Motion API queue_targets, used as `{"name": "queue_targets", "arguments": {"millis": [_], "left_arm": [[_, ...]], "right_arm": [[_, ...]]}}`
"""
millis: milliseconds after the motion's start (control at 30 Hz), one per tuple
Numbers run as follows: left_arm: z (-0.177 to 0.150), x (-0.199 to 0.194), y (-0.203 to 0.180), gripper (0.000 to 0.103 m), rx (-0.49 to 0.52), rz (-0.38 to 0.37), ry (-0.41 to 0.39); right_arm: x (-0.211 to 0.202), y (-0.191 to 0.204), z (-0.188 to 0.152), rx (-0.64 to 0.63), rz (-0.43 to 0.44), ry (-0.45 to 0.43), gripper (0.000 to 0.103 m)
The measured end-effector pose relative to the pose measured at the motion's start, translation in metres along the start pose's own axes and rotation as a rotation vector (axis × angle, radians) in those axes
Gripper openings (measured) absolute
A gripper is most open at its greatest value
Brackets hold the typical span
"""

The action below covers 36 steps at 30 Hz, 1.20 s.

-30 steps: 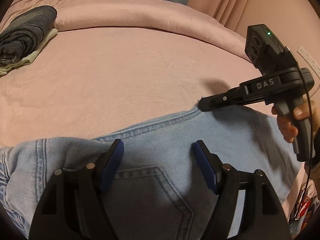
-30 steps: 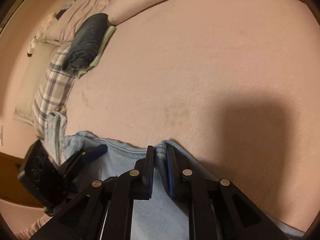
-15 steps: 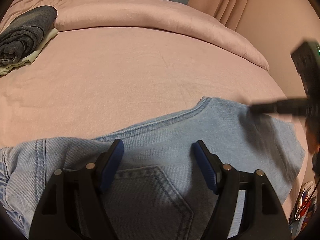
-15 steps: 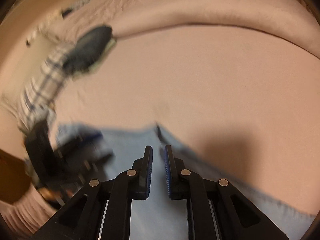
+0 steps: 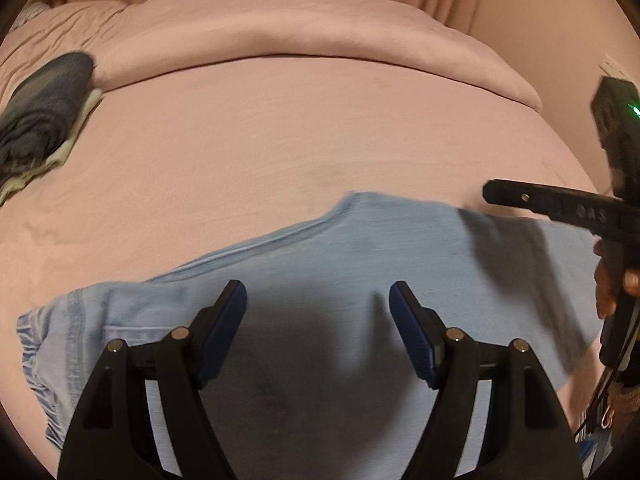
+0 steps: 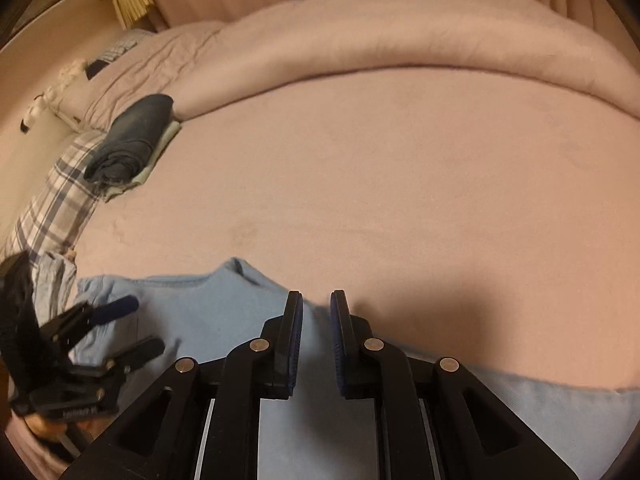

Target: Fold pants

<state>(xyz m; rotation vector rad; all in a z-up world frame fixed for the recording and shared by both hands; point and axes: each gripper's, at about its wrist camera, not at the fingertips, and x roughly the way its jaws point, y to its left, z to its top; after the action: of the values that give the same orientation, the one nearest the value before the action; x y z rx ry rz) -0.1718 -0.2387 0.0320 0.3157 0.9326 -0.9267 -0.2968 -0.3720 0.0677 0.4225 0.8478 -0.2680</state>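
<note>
Light blue jeans (image 5: 360, 248) lie flat across the near part of a pink bed, with the waistband and a back pocket to the left. My left gripper (image 5: 316, 286) hovers above them, open, with nothing between its blue pads. In the right wrist view it shows at the left edge, the left gripper (image 6: 136, 328). My right gripper (image 6: 317, 296) hangs over the far edge of the jeans (image 6: 208, 320). Its jaws are opening, a narrow gap apart, with no cloth between them. From the left wrist view the right gripper (image 5: 492, 194) reaches in from the right, held by a hand (image 5: 612, 284).
A folded dark garment (image 5: 40, 116) on a pale one lies at the far left of the pink sheet (image 5: 260, 140). A rolled pink duvet (image 5: 300, 28) runs along the far side. A plaid pillow (image 6: 60, 204) lies at the left, and curtains hang behind the bed.
The right gripper has let go of the jeans' far edge, drawn back to the right, and its jaws have parted slightly. The left gripper has lifted and pulled back, still open.
</note>
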Motion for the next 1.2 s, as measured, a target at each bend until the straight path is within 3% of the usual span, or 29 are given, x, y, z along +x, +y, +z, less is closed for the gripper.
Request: {"name": "queue_targets", "arguments": {"millis": [100,133,267,400,433,500,600,800,1000,1200], "left_arm": [[0.007,0.004,-0.028,0.075,0.051,-0.016,-0.003],[0.008,0.007,-0.036,0.075,0.066,-0.022,0.000],[0.013,0.030,-0.070,0.075,0.119,-0.044,0.043],[0.021,0.067,-0.095,0.075,0.183,-0.017,0.121],[0.024,0.076,-0.098,0.077,0.192,0.003,0.148],[0.029,0.086,-0.102,0.085,0.192,0.024,0.161],[0.039,0.090,-0.102,0.087,0.150,0.029,0.192],[0.031,0.064,-0.122,0.086,0.196,0.028,0.115],[0.021,0.045,-0.155,0.086,0.274,0.004,0.054],[-0.018,0.067,-0.166,0.088,0.286,0.005,0.185]], "right_arm": [[-0.028,-0.011,-0.019,0.017,-0.042,-0.037,0.036],[-0.034,-0.016,-0.026,0.029,-0.055,-0.044,0.038],[-0.045,-0.034,-0.048,0.043,-0.147,-0.034,0.038],[-0.025,-0.052,-0.062,0.059,-0.243,0.043,0.038],[-0.016,-0.057,-0.064,0.058,-0.248,0.072,0.039],[-0.013,-0.065,-0.065,0.041,-0.217,0.040,0.049],[-0.016,-0.066,-0.059,0.069,-0.195,0.032,0.049],[-0.052,-0.079,-0.075,0.146,-0.196,-0.048,0.049],[-0.074,-0.102,-0.111,0.213,-0.295,-0.053,0.049],[-0.078,-0.106,-0.134,0.220,-0.273,-0.028,0.053]]}}
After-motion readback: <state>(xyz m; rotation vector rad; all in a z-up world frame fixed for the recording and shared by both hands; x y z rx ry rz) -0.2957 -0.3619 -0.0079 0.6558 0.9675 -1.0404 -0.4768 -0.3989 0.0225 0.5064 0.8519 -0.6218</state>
